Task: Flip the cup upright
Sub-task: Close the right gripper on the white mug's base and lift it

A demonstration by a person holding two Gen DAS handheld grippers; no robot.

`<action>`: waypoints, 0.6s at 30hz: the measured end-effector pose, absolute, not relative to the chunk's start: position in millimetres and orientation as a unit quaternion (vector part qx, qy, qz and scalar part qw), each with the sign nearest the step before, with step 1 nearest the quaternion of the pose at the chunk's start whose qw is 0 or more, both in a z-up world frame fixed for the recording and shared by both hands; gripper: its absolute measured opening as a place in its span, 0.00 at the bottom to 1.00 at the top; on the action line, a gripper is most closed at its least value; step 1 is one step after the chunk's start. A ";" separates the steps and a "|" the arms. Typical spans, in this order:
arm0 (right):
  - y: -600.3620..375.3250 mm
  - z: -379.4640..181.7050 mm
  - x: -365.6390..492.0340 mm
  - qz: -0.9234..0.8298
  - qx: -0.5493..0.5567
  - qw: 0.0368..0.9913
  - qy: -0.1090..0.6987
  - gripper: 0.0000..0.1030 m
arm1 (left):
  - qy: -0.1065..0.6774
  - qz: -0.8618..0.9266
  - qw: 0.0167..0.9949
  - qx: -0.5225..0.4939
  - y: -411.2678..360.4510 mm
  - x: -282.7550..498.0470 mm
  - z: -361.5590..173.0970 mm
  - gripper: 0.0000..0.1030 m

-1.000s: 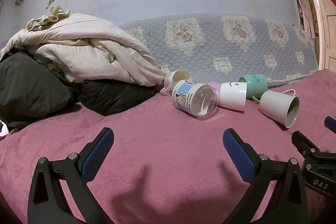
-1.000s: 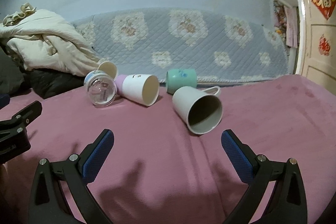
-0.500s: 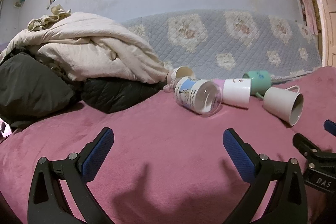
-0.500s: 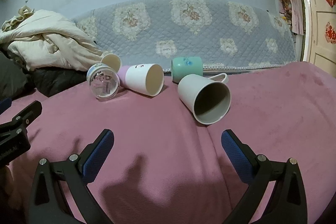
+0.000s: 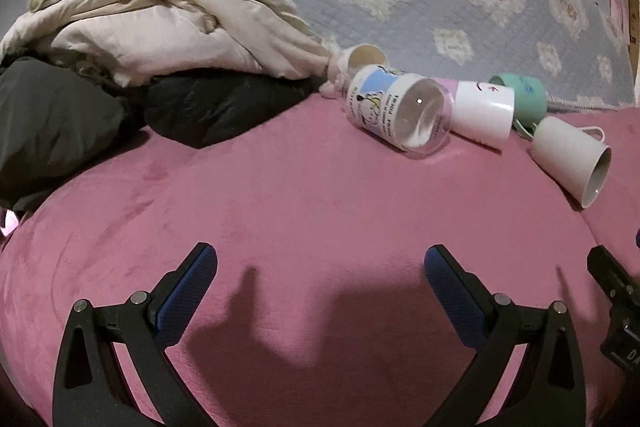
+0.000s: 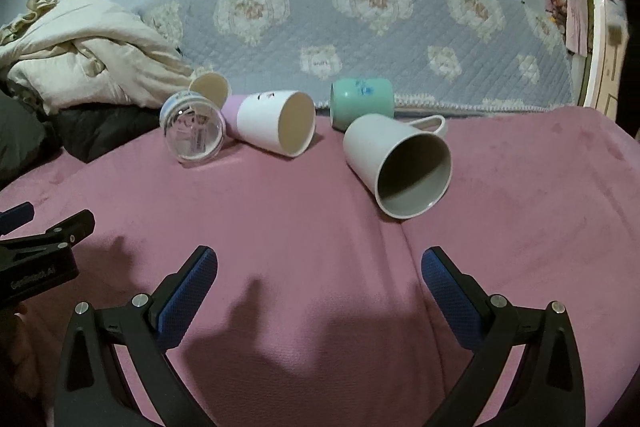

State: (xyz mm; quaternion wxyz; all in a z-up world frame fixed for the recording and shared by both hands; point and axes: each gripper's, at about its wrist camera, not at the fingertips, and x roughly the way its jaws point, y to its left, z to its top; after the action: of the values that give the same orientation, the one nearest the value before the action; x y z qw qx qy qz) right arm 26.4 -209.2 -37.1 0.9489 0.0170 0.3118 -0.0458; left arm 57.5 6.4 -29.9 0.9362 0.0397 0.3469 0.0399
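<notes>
Several cups lie on their sides on the pink bed cover. A white mug (image 6: 394, 165) with a handle lies nearest, mouth toward my right gripper (image 6: 319, 267), which is open and empty a little short of it. Behind it lie a green mug (image 6: 362, 101), a white and lilac cup (image 6: 272, 123), a clear printed cup (image 6: 192, 133) and a small beige cup (image 6: 210, 87). My left gripper (image 5: 320, 265) is open and empty, well short of the clear printed cup (image 5: 396, 113). The white mug (image 5: 570, 157) sits at its right.
A heap of cream bedding (image 5: 168, 15) and dark clothing (image 5: 60, 115) lies at the back left, touching the small cup. A quilted grey floral cover (image 6: 360, 23) lines the wall behind the cups. A door frame (image 6: 604, 39) stands at the far right.
Both grippers have moved forward and tilted down toward the cups, which now look larger. The jaws stay open. No cup has moved.
</notes>
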 end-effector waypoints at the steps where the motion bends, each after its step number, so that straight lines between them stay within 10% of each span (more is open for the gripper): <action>1: -210.8 -34.3 27.1 -0.047 0.019 0.948 0.315 1.00 | 0.358 0.039 0.932 0.042 5.6 60.2 -29.0 1.00; 18: -216.7 59.6 54.9 0.026 -0.058 0.926 0.372 1.00 | 0.458 -0.053 0.887 0.039 14.1 85.9 36.7 1.00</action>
State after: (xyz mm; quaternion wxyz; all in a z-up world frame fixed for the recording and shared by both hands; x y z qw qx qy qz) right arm 54.9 -216.7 59.6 0.9261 -0.0578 0.3718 0.0261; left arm 85.9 14.1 36.7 0.8867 0.0392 0.4576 -0.0527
